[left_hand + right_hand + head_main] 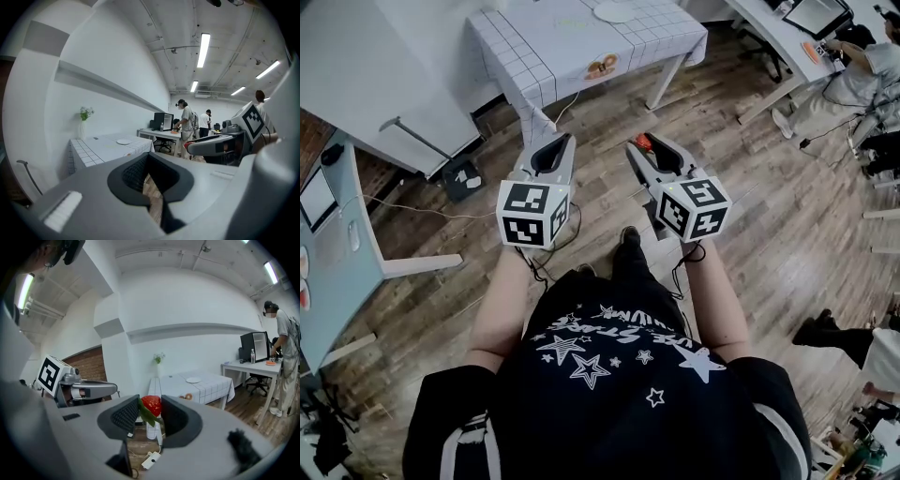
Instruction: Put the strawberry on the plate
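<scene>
The left gripper [553,141] is held out in front of the person with its jaws drawn close, showing only a slit of wooden floor between them and nothing held. Ahead stands the table with the grid cloth [572,42], and on its far part lies the white plate [614,12], bare. The right gripper [652,150] has its jaws standing wide around the strawberry [151,405], the pads pressed on either side with the green leaves hanging below. The pickup looks done. What is left is carrying the strawberry across the floor to the table, well apart from both grippers, and setting it on the plate.
</scene>
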